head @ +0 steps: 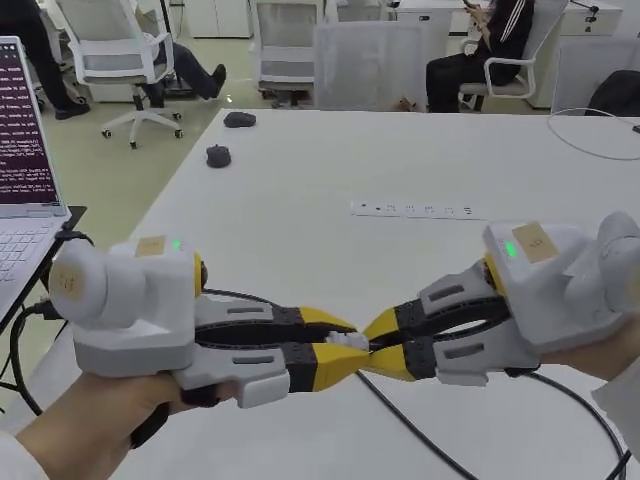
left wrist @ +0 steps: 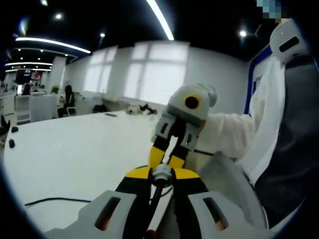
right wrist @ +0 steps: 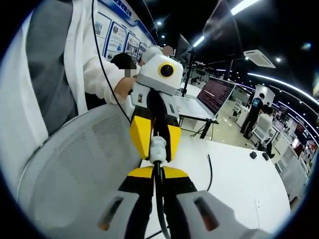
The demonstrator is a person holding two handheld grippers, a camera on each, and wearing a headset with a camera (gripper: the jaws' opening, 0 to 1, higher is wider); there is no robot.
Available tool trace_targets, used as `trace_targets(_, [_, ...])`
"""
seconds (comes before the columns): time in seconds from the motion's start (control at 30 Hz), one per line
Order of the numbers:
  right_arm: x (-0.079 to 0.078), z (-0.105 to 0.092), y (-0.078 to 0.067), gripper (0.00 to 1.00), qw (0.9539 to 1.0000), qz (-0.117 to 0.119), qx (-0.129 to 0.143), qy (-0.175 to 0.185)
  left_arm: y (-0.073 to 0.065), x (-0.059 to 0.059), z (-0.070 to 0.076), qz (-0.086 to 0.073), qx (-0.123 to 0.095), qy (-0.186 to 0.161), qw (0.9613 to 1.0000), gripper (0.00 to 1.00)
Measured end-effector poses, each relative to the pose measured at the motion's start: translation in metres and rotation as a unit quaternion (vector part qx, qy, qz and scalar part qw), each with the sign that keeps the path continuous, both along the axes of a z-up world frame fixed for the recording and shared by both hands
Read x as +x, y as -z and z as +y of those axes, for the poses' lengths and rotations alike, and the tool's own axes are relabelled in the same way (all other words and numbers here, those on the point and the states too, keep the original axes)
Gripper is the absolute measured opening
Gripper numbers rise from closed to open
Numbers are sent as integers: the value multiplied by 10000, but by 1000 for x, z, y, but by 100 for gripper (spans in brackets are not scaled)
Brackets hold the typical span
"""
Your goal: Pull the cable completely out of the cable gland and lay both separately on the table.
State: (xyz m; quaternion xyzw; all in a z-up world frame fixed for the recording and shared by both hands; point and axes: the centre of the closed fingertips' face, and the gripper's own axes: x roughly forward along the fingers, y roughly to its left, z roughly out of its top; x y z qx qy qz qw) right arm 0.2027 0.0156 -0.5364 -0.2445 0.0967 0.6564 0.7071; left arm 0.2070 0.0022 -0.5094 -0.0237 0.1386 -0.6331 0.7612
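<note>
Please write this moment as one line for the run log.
left gripper: shut on cable gland | right gripper: shut on cable | cable not yet out of gland | both held above table

Tip to tip above the table [head: 300, 180].
The cable gland [head: 348, 340] sits between left gripper [head: 335, 343] and right gripper [head: 386, 346]; cable [head: 405, 415] in front, laptop [head: 25, 150] far left.

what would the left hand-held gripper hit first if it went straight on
Most likely the right hand-held gripper, facing the left hand-held gripper tip to tip, just past the cable gland between them.
</note>
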Motion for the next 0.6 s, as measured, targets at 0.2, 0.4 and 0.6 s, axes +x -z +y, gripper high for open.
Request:
trace_targets(0.2, [3,-7,5,3,9999,51,-43,86,0,2,7,32,-6,-44,10000,16])
trace_targets(0.4, [8,-21,12,3,9993,168,-9,338,-4,6,22,106,-90,-210,9997,16])
trace_targets(0.6, [4,-22,16,2,9993,213,-54,307,-4,5,22,101,-102,-204,9997,16])
